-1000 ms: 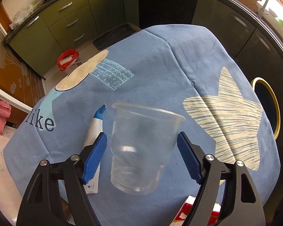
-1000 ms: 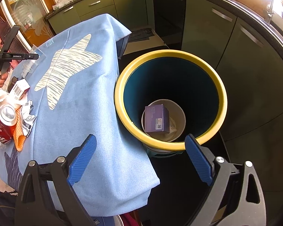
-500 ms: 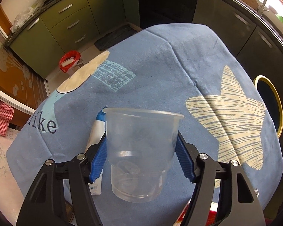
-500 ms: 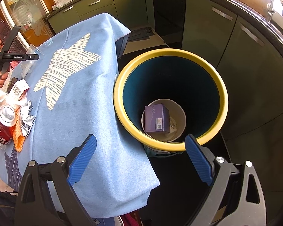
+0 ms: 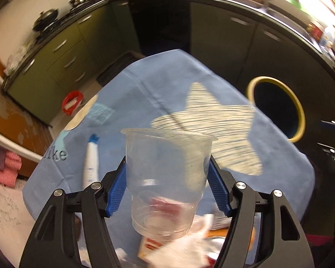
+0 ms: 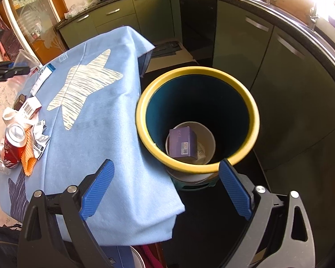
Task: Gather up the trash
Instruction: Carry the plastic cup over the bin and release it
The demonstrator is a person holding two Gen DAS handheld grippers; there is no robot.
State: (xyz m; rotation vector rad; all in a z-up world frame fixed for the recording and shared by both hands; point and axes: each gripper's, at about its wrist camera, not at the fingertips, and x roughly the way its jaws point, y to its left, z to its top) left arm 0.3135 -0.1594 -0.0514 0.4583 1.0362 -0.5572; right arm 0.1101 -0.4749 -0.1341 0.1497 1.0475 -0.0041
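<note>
A clear plastic cup (image 5: 167,178) stands upright between the blue pads of my left gripper (image 5: 167,187), which is shut on it and holds it lifted above the blue tablecloth (image 5: 167,89). The same cup (image 6: 26,57) shows at the far left of the right wrist view. My right gripper (image 6: 165,189) hangs open and empty over the gap between the table and the yellow-rimmed bin (image 6: 198,120). Inside the bin lie a purple box (image 6: 182,141) and a white container. A white tube (image 5: 91,163) lies on the cloth left of the cup.
A red soda can (image 6: 13,145), orange netting (image 6: 28,158), crumpled wrappers (image 6: 39,140) and a barcoded carton (image 6: 30,108) crowd the table's near-left edge. Green kitchen cabinets (image 6: 114,22) ring the room. A red bowl (image 5: 72,101) sits on the floor beyond the table.
The left gripper closed on the cup, then lifted it off the cloth and swung toward the bin side; the view is now blurred. The right gripper stayed put.
</note>
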